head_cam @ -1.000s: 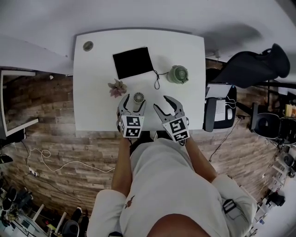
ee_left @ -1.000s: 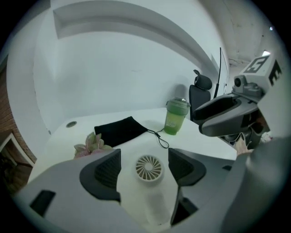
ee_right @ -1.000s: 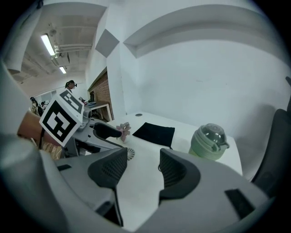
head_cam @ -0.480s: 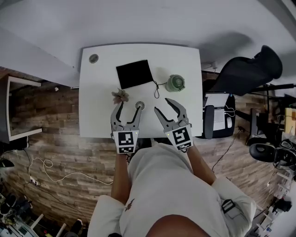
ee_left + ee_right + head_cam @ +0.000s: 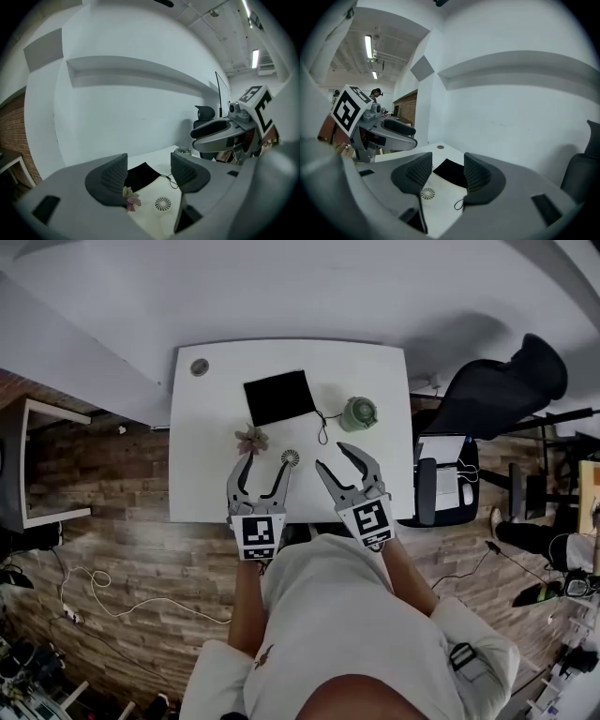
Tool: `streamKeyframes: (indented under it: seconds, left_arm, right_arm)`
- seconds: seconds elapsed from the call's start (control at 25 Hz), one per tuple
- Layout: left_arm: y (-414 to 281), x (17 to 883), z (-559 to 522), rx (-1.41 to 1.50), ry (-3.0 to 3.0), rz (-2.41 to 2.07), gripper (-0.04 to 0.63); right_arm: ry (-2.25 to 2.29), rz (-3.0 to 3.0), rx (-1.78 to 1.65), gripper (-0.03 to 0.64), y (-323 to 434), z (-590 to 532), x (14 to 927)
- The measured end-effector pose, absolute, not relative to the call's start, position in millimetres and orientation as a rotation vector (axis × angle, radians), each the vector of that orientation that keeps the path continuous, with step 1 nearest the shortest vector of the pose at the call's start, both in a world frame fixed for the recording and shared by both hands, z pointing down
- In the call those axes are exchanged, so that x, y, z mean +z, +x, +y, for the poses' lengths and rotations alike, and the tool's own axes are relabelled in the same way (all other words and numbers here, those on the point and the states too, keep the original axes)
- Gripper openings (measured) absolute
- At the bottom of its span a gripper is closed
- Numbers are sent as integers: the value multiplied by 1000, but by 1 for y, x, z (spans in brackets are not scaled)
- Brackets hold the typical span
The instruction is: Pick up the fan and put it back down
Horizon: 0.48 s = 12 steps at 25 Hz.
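Note:
The fan (image 5: 290,457), a small white round disc with a spiral grille, lies flat on the white table (image 5: 202,493). My left gripper (image 5: 265,463) hangs above the table, its right fingertip close to the fan in the head view. Its jaws are closing and nothing is between them. In the left gripper view the fan (image 5: 163,203) shows far below, through the gap of the left gripper (image 5: 147,173). My right gripper (image 5: 334,456) is open and empty, to the right of the fan. The fan (image 5: 427,193) also shows below it in the right gripper view.
A black pad (image 5: 278,397) lies behind the fan, with a thin cable (image 5: 322,427) at its right corner. A small succulent (image 5: 250,439) stands left of the fan. A green round object (image 5: 358,413) sits at the right. A black chair (image 5: 497,390) stands right of the table.
Both grippers have risen off the table. The fan, which stood between the left jaws, stays on the table below. The left jaws have narrowed.

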<state>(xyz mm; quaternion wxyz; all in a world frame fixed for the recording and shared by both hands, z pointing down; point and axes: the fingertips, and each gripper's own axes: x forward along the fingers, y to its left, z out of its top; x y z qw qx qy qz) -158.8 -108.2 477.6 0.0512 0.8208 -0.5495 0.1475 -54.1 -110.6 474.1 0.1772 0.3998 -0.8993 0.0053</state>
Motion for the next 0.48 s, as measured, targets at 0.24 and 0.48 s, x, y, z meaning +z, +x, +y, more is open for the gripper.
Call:
streamKeyframes:
  seconds: [0.24, 0.48]
  left_arm:
    - [-162, 479, -102, 445, 2507, -1651, 278]
    - [-167, 476, -101, 446, 2532, -1639, 276]
  right_arm:
    - [1147, -2531, 19, 213, -59, -106, 474]
    - [1177, -2516, 26, 212, -62, -106, 472]
